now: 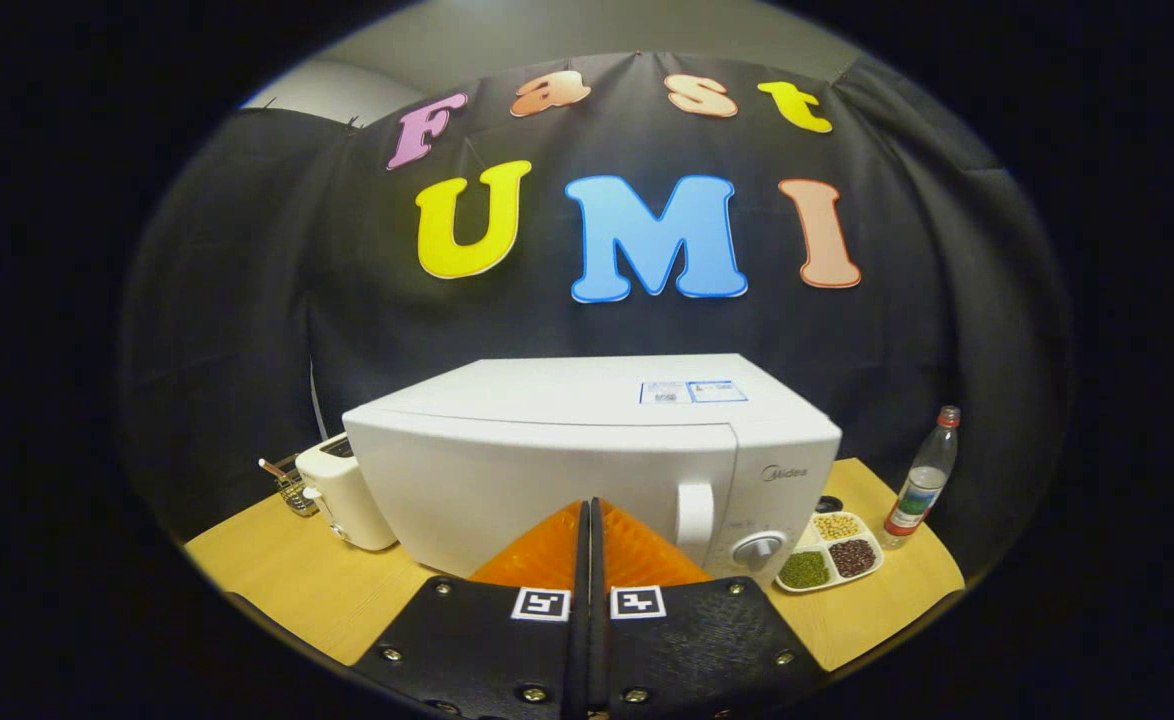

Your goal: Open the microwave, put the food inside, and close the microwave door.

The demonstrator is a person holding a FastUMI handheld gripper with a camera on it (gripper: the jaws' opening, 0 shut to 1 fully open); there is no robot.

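Note:
A white microwave point(587, 460) stands on the wooden table point(287, 580), its door shut. The door's white handle point(694, 513) is on the right side of the door, next to a round knob point(759, 549) on the control panel. My gripper point(588, 510) is shut, fingers pressed together with nothing between them, and points at the lower front of the door, just left of the handle. To the right of the microwave lies a white divided dish point(832, 555) with green, dark red and pale beans in separate compartments.
A white toaster point(342, 490) stands left of the microwave, with a small wire basket point(292, 490) behind it. A plastic bottle point(922, 485) with a red cap stands right of the dish near the table's right edge. Black cloth walls close the back.

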